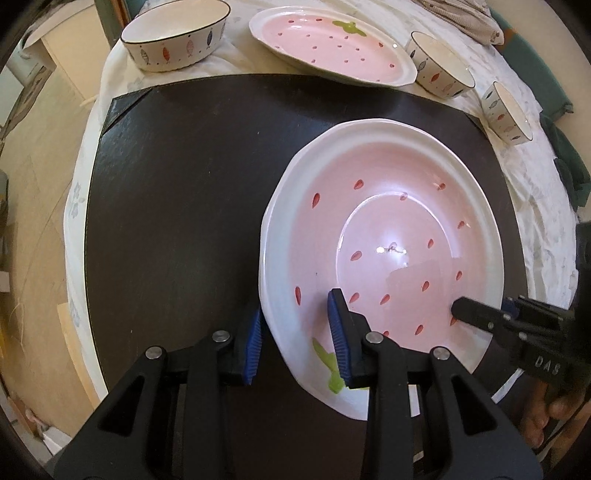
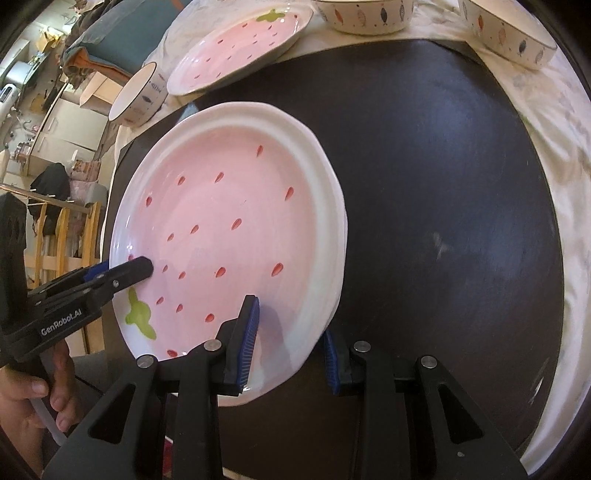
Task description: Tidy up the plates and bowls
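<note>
The strawberry plate (image 1: 384, 236) sits on the dark mat (image 1: 177, 206) over the tabletop. The left gripper (image 1: 297, 343) straddles the plate's near rim, jaws parted, one blue pad (image 1: 340, 343) inside and one outside; whether the pads press the rim is unclear. The right gripper (image 2: 290, 341) brackets the opposite rim likewise. A second strawberry plate (image 1: 332, 48) and three fish-patterned bowls (image 1: 173, 33) lie beyond the mat.

We see the dark mat (image 1: 177, 206) lying bare to the left of the near strawberry plate (image 1: 388, 236), giving open passage there. Along its far edge a large bowl (image 1: 173, 33), a second strawberry plate (image 1: 332, 48) and two small bowls (image 1: 441, 68) stand in a row, blocking that side.
</note>
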The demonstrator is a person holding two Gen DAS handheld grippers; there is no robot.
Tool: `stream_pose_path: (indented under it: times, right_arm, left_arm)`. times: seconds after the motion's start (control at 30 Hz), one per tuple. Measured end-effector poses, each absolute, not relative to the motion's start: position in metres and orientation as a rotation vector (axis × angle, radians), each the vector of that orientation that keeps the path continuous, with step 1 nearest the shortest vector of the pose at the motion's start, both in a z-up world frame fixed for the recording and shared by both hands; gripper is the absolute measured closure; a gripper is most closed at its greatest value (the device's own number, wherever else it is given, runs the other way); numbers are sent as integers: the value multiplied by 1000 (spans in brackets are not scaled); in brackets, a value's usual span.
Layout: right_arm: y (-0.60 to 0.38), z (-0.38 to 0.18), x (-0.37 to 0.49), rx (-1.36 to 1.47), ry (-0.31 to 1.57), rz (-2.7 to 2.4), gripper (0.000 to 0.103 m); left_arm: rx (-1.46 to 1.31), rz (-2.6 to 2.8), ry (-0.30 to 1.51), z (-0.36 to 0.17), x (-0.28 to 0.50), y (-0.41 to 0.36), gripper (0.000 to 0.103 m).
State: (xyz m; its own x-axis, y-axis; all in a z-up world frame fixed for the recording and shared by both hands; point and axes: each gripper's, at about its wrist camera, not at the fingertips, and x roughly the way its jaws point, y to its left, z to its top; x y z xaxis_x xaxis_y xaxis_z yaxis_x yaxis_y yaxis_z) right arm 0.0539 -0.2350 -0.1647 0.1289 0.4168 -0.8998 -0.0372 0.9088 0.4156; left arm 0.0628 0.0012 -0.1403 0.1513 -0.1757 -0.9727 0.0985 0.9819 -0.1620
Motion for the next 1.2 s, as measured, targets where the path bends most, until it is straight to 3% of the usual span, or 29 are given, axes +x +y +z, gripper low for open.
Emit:
stream_pose_path:
  times: [0.9,1.2]
  right_arm:
    - [-219,-169,59,303,1427,353,66]
    - [-225,-168,57,302,1423,350,63]
  left_arm:
    - [-42,-194,1430,-142,42,-11,72]
    - [-32,-127,1426,-140,44,-10,66]
